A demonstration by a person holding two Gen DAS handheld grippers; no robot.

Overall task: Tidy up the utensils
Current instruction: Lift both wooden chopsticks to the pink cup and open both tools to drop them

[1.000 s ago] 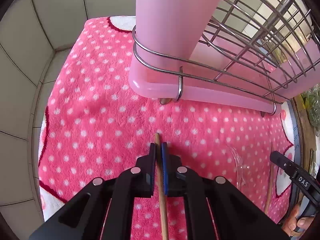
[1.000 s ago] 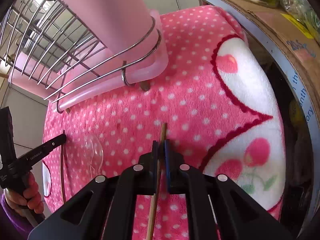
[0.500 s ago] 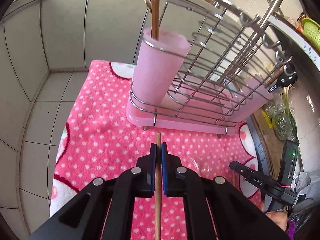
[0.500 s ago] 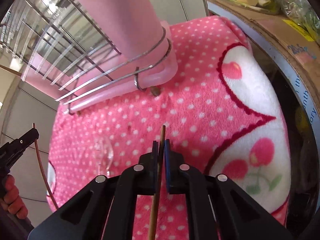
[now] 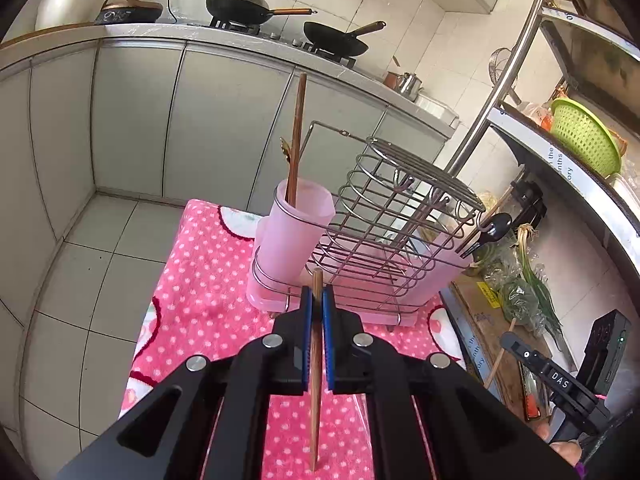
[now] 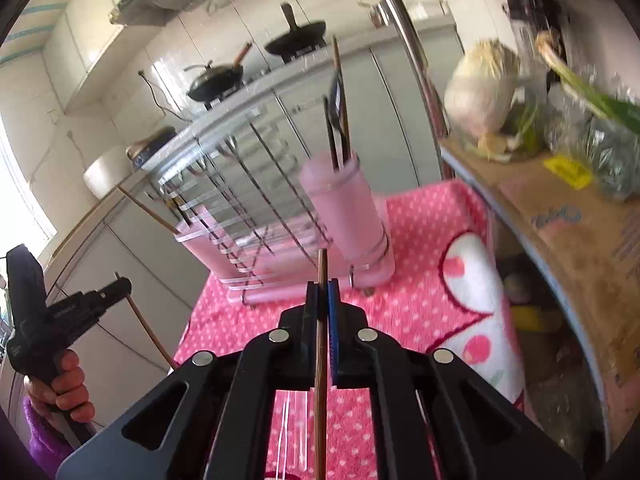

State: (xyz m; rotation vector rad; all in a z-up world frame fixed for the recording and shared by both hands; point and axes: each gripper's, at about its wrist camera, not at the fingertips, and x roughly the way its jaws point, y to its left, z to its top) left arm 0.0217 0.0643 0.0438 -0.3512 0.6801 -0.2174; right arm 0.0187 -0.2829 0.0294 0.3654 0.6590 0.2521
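My left gripper (image 5: 316, 300) is shut on a wooden chopstick (image 5: 316, 364), held above the pink dotted cloth (image 5: 208, 280). Ahead stands a wire rack (image 5: 392, 232) with a pink cup (image 5: 296, 232) at its near end; one chopstick (image 5: 297, 140) stands in it. My right gripper (image 6: 322, 292) is shut on another wooden chopstick (image 6: 321, 344). In the right wrist view the other pink cup (image 6: 344, 208) holds dark utensils (image 6: 338, 120). Each gripper shows in the other's view, at the right (image 5: 516, 344) and at the left (image 6: 116, 286).
A cardboard box with bagged greens (image 5: 520, 292) lies right of the cloth, under a metal shelf with a green basket (image 5: 584, 140). Grey cabinets and a counter with woks (image 5: 240, 4) stand behind. Something clear (image 6: 294, 432) lies on the cloth below my right gripper.
Both grippers have risen from the cloth with their chopsticks and tilted upward. The rack, close and cut off before, now shows whole and farther below.
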